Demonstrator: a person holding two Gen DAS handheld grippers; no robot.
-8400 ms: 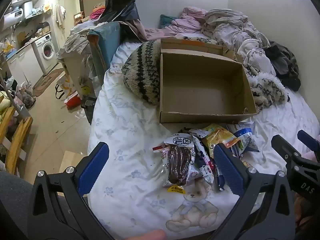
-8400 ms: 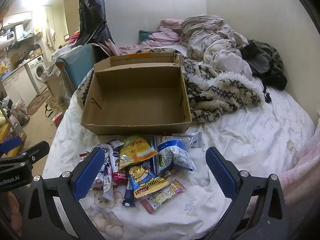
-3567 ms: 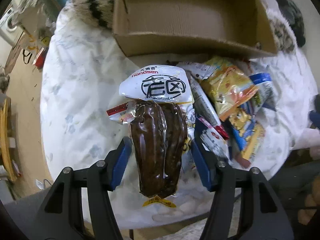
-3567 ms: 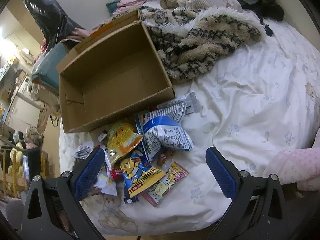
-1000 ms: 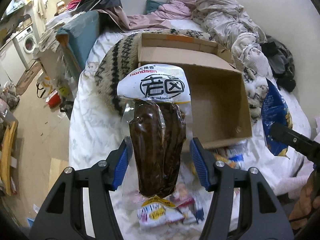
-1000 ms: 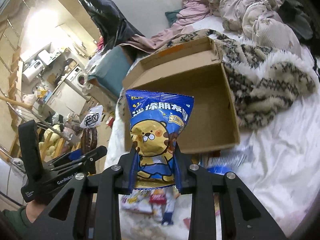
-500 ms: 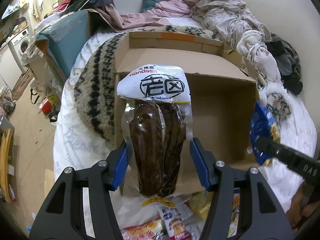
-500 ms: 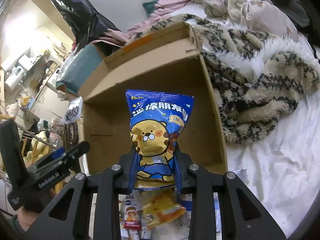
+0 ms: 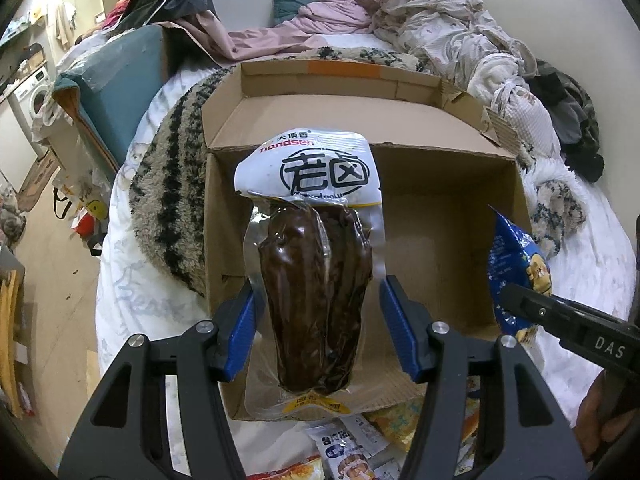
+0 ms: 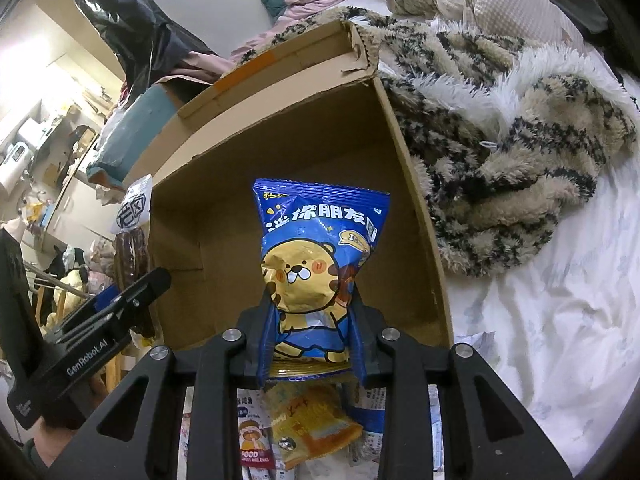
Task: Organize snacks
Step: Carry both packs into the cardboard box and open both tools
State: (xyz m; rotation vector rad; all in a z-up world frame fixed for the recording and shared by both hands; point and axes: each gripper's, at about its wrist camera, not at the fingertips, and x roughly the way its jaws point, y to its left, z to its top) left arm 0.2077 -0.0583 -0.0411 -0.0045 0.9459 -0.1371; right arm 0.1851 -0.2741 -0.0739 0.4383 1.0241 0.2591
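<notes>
Above the open cardboard box on the bed, the left gripper clamps a vacuum-packed brown meat snack. The right gripper, jaws narrow, pinches a blue cartoon-bear snack bag. Remaining snack packets lie just before the box.

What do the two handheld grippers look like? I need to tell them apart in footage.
Both are black plastic frames with silver screws and blue ribbed finger pads. The left gripper reads "GenRobot.AI" in white; the right gripper shows "DAS".
</notes>
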